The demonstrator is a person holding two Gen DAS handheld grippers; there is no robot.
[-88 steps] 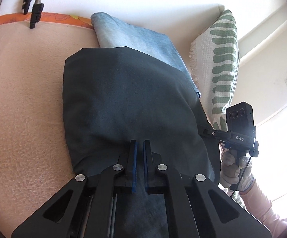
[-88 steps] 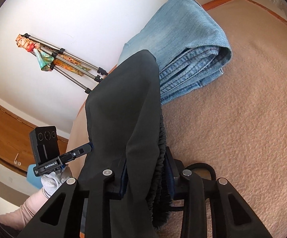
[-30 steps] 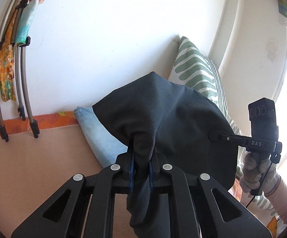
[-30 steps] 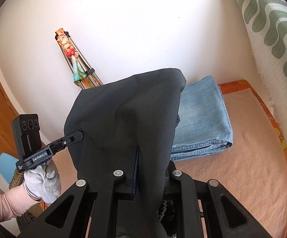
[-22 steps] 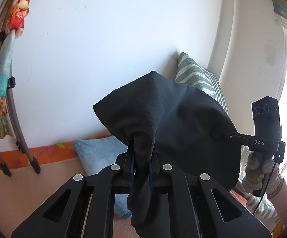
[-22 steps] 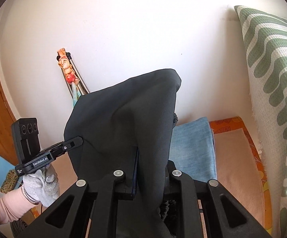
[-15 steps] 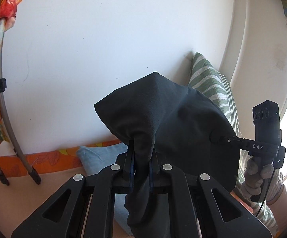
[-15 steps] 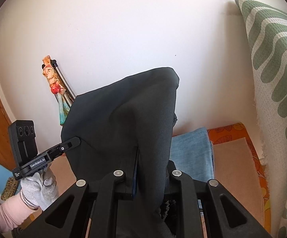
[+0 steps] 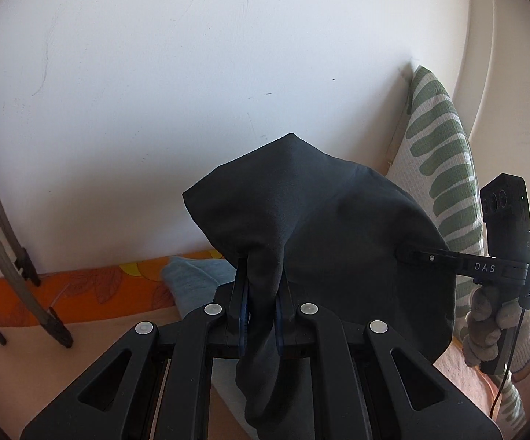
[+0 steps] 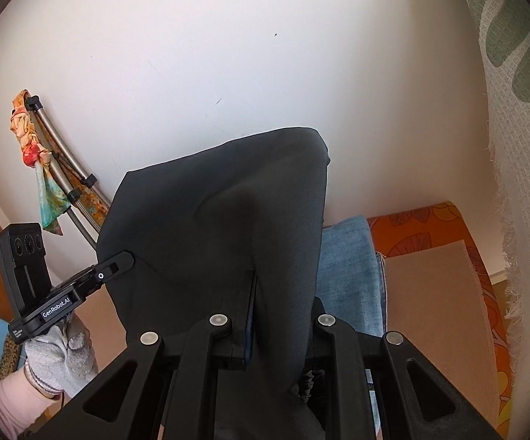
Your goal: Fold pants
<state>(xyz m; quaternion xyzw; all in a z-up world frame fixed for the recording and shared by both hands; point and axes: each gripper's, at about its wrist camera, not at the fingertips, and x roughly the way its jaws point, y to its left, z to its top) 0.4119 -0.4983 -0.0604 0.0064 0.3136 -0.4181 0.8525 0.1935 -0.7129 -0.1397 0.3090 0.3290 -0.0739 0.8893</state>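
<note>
Up off the bed, the dark pants (image 9: 323, 227) hang bunched between both tools: left gripper (image 9: 261, 304) and right gripper (image 10: 276, 315) each clamped tight on fabric. Folded jeans (image 10: 349, 271) lie behind. Looks mostly folded; setting them down seems all that's left.

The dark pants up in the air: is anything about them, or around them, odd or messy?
Nothing looks damaged. The dark pants hang bunched between the left gripper and right gripper, each clamped on the cloth. The blue jeans behind lie neatly folded.
</note>
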